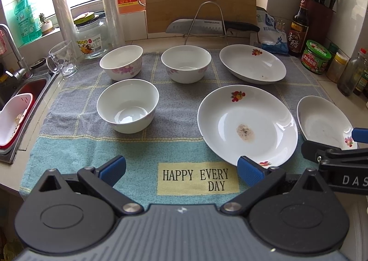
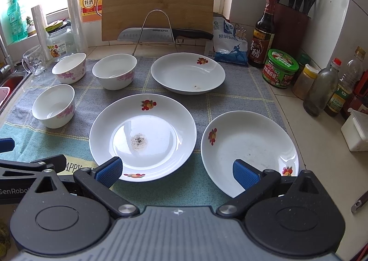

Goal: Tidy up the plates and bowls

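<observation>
The towel [image 1: 92, 146] reads "HAPPY EVERY DAY"; the knife [image 2: 147, 33] blade reads "SUPOR".

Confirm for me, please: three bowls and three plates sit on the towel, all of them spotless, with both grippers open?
Not quite: the middle plate has a dried brown stain at its centre, plain in the right wrist view. Three bowls, three plates and both open grippers, left and right, are correct.

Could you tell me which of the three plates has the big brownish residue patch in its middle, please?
The middle plate, nearest the HAPPY EVERY DAY label; the other two show only faint specks.
</observation>
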### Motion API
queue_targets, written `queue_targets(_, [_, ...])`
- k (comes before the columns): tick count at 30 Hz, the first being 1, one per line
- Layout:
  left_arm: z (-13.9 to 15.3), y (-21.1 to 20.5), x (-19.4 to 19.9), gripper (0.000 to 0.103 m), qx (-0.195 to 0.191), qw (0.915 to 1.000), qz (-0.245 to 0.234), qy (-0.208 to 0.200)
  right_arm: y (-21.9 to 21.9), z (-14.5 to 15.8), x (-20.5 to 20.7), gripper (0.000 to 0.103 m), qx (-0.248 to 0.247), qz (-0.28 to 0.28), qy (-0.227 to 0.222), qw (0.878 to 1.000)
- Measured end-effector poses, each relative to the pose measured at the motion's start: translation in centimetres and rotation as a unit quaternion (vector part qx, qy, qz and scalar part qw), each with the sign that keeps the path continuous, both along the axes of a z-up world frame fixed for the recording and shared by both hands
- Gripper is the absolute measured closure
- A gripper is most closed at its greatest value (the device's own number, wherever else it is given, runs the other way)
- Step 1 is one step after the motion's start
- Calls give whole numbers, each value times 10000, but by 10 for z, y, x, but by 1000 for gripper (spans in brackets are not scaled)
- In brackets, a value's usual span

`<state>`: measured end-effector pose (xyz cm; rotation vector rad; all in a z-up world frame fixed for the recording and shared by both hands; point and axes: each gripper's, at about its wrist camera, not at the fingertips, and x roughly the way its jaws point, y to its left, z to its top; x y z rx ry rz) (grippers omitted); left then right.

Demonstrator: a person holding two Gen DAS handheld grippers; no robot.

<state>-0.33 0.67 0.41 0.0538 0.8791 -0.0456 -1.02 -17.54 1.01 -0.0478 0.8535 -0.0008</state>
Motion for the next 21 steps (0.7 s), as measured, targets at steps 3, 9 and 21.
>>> queue_targets(3, [1,1,-1,1,-23,10000,-13,-50,1,1,-1,0,-4,-12,-23,10000])
queue_targets(9, [2,6,2,1,-84,9999,-74,-87,6,4,-3,0,-31,-29,-78,10000])
queue_targets(21, [6,25,6,1,-392,9975,-475,-341,22,15,-12,0,-189,7,-449,9988])
